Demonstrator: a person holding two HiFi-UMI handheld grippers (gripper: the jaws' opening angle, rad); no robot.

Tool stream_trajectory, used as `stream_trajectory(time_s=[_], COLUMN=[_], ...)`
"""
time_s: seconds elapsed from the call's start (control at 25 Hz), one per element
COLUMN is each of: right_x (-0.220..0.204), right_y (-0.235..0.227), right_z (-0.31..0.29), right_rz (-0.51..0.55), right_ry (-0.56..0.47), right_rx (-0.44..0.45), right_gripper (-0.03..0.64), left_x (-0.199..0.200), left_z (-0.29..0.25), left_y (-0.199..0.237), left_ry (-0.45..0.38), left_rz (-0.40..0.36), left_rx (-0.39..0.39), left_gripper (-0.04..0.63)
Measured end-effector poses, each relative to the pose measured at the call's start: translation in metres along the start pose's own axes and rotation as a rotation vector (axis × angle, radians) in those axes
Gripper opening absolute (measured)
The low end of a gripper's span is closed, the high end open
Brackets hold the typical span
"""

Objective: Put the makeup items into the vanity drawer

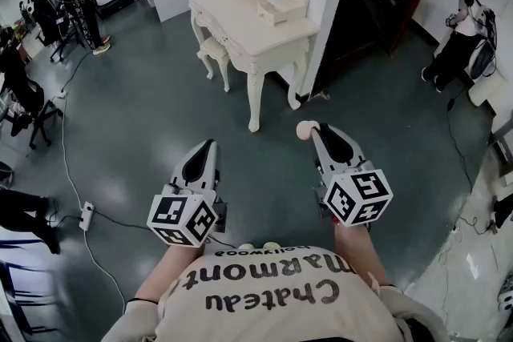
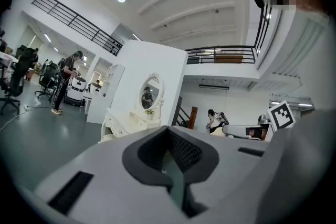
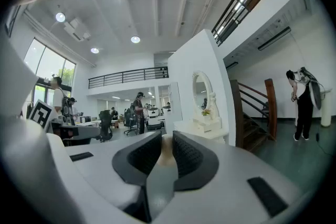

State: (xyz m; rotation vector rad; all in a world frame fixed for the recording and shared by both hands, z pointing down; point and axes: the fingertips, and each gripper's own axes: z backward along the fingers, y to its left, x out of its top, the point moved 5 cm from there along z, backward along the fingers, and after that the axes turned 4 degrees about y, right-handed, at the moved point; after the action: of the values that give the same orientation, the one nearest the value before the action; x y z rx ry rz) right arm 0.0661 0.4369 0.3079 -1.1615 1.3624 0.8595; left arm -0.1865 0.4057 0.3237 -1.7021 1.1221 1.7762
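The right gripper pinched a pale, rounded makeup item between partly closed jaws, the piece bulging just past the fingertips. So shallow a hold could let it slip free if jolted on the way over. The left gripper, jaws together, carried nothing. The white vanity stood well ahead across the green floor, its drawer not yet within reach.

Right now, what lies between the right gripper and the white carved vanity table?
Head view: only bare grey-green floor separates the white carved vanity table from the right gripper, shut on a beige rounded item.
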Motion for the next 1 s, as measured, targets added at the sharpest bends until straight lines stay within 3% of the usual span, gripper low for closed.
stream_trajectory(time_s=[0.4,0.68,1.0], right_x=[0.012,0.027,0.008], right_y=[0.011,0.032,0.063], right_z=[-0.008,-0.018,-0.026], right_rz=[-0.008,-0.041,-0.039], right_ry=[-0.021,-0.092,-0.081], right_rx=[-0.030,-0.021,0.014], right_gripper=[0.081,0.083,0.083], left_x=[0.015,0.031,0.018], left_z=[0.003,0.008,0.017], left_y=[0.014,0.034,0.062], left_ry=[-0.013,-0.022,-0.009], left_rz=[0.005,0.001,0.034], left_rx=[-0.026,-0.079,-0.060], left_gripper=[0.008,0.008,0.008])
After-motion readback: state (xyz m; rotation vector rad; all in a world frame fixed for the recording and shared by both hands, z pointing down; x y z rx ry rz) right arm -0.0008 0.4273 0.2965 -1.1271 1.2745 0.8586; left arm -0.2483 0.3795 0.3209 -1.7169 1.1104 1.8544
